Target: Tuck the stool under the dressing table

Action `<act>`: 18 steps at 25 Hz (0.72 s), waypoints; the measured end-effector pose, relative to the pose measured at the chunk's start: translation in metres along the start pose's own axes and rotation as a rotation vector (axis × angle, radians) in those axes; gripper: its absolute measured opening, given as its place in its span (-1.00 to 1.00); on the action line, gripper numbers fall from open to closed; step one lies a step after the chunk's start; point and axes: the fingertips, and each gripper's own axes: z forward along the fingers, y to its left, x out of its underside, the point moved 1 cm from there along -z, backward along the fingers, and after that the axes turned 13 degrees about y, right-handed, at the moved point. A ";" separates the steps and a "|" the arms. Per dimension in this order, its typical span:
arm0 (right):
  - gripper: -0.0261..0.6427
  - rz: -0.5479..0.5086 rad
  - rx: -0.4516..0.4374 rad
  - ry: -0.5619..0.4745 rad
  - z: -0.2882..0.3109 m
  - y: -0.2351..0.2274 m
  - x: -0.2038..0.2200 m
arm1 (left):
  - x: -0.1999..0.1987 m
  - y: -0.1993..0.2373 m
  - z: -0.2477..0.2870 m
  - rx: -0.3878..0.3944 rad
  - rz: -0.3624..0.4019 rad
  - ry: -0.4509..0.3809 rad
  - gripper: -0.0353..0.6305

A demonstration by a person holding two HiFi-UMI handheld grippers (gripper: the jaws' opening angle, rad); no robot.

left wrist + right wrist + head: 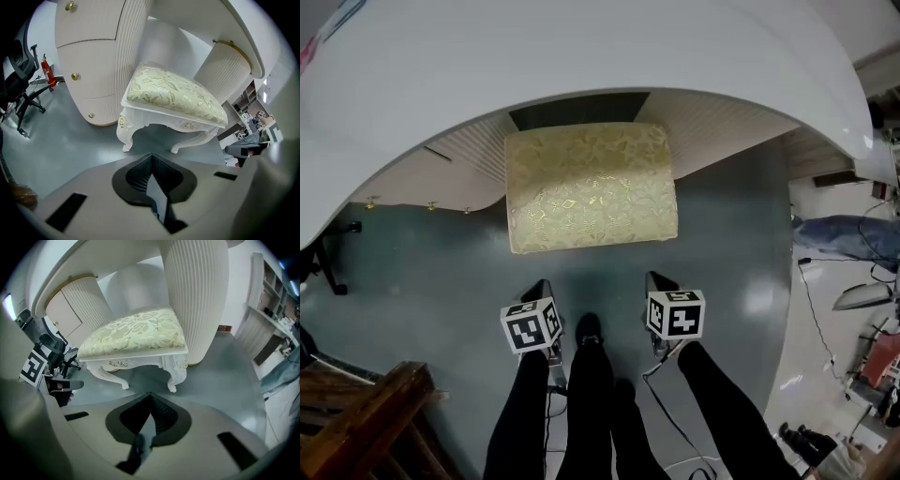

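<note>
The stool point(591, 187), white with carved legs and a gold floral cushion, stands on the grey floor with its far end under the white dressing table point(581, 56). It lies between the table's two ribbed pedestals point(89, 56) point(194, 296). My left gripper point(544, 286) and right gripper point(655, 278) hang side by side a short way in front of the stool's near edge, touching nothing. Both are shut and hold nothing. The stool point(173, 96) fills the middle of the left gripper view, and the stool point(136, 333) also sits centred in the right gripper view.
The person's dark-clad legs point(591, 403) are below the grippers. Brown wooden furniture point(366, 422) is at the lower left. A black office chair point(21, 70) and a red fire extinguisher point(49, 72) stand left of the table. Cables point(825, 319) and clutter lie at the right.
</note>
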 end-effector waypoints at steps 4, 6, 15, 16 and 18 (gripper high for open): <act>-0.91 -0.025 0.002 -0.019 -0.014 0.003 0.002 | 0.009 -0.007 -0.011 0.005 -0.007 0.000 -0.87; -0.91 -0.033 0.002 -0.021 -0.018 0.005 0.004 | 0.014 -0.009 -0.016 0.006 -0.009 -0.001 -0.87; -0.91 -0.043 -0.005 -0.032 -0.024 0.009 0.003 | 0.020 -0.004 -0.024 -0.014 0.001 0.010 -0.87; -0.91 -0.045 -0.005 -0.033 -0.022 0.009 0.003 | 0.020 -0.003 -0.023 -0.016 -0.002 0.009 -0.87; -0.91 -0.048 -0.005 -0.033 -0.020 0.010 0.002 | 0.020 0.001 -0.021 -0.018 -0.006 0.007 -0.87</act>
